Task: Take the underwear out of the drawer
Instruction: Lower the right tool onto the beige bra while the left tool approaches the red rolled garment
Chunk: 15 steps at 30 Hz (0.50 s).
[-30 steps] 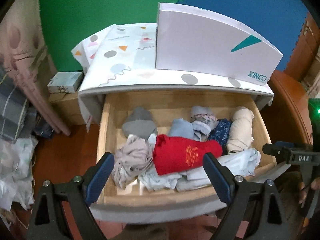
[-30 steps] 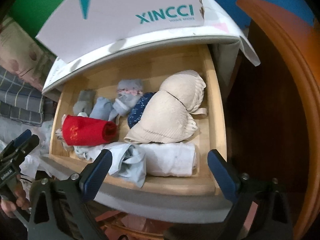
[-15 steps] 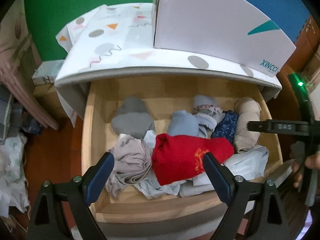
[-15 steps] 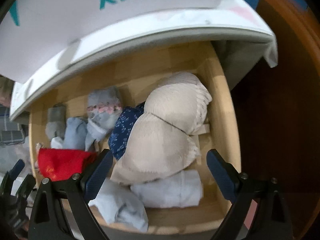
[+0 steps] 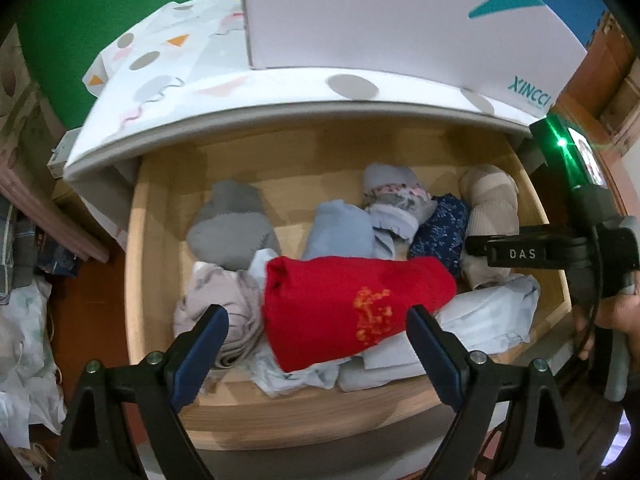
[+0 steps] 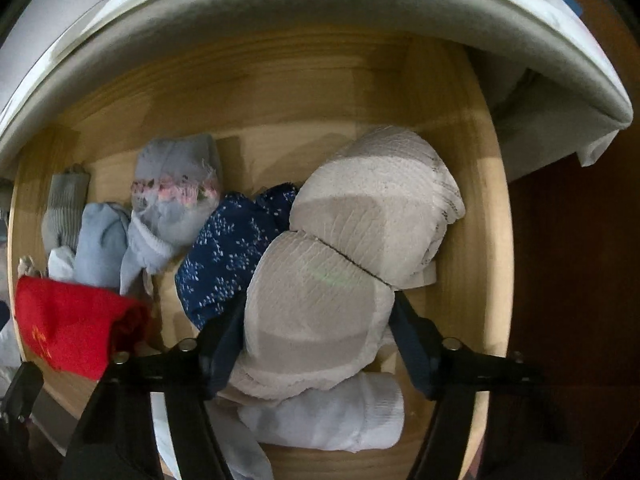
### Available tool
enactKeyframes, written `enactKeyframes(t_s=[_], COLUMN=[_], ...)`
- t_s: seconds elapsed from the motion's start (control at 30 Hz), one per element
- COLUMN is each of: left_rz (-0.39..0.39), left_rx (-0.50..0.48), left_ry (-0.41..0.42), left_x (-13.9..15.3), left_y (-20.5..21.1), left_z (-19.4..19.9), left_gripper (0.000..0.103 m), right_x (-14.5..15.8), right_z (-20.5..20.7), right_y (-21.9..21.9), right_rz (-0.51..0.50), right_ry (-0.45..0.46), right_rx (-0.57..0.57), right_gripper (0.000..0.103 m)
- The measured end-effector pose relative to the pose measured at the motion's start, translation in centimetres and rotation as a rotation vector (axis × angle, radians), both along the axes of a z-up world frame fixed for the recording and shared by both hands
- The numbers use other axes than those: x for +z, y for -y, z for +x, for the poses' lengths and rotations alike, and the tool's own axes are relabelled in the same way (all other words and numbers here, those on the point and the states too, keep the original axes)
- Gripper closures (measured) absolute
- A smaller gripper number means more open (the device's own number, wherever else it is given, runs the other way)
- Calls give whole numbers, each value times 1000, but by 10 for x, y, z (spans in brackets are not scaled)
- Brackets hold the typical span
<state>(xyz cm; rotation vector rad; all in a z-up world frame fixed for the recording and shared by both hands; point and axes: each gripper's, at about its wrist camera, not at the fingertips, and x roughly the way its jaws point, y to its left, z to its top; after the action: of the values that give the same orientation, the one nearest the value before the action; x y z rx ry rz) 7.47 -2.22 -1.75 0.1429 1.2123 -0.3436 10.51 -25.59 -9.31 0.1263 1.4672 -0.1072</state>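
We are looking down into an open wooden drawer [image 5: 134,280] under a cabinet top covered with a patterned cloth [image 5: 160,76], on which a big white box [image 5: 380,20] is standing. Green and blue wall panels are showing behind it, and heaped cloth is lying on the floor to the left of the cabinet.

Inside the drawer, the largest piece is a beige bra [image 6: 340,280], lying folded along the right-hand wall, its cups stacked one over the other. We are closing the right gripper [image 6: 318,338] on its nearer cup: the jaws have just been narrowing, and the blue pads are now sitting against both flanks of the cup, pressing the fabric in. A rolled white garment [image 6: 332,416] is lying just in front of the bra, touching it, and a navy dotted piece [image 6: 228,264] is crowding its left side.

Next in size, a red rolled garment [image 5: 340,308] with orange stitching is resting on top of pale blue cloth [image 5: 488,316] near the drawer's front. Our left gripper [image 5: 316,348] is hovering above it with its jaws standing wide and nothing between them. A beige-grey bundle [image 5: 224,308] is lying left of the red roll, a grey roll [image 5: 232,224] behind it, and a light blue roll [image 5: 340,232] and a lace-trimmed piece [image 5: 396,200] are sitting farther back.
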Motion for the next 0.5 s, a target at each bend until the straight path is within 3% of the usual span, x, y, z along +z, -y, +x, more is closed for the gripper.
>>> enactKeyframes(t_s=[0.3,0.5], left_rz=[15,71], left_rx=[31,86], left_ry=[-20,-36], left_x=[-5,-19], left_y=[18,24], left_z=[1,6], left_gripper=[10,10], right_x=[0,8], right_z=[-29,-39], right_y=[-4,3], right_rz=[-16,13], right_ry=[6,2], right_rx=[29,22], right_gripper=[48,51])
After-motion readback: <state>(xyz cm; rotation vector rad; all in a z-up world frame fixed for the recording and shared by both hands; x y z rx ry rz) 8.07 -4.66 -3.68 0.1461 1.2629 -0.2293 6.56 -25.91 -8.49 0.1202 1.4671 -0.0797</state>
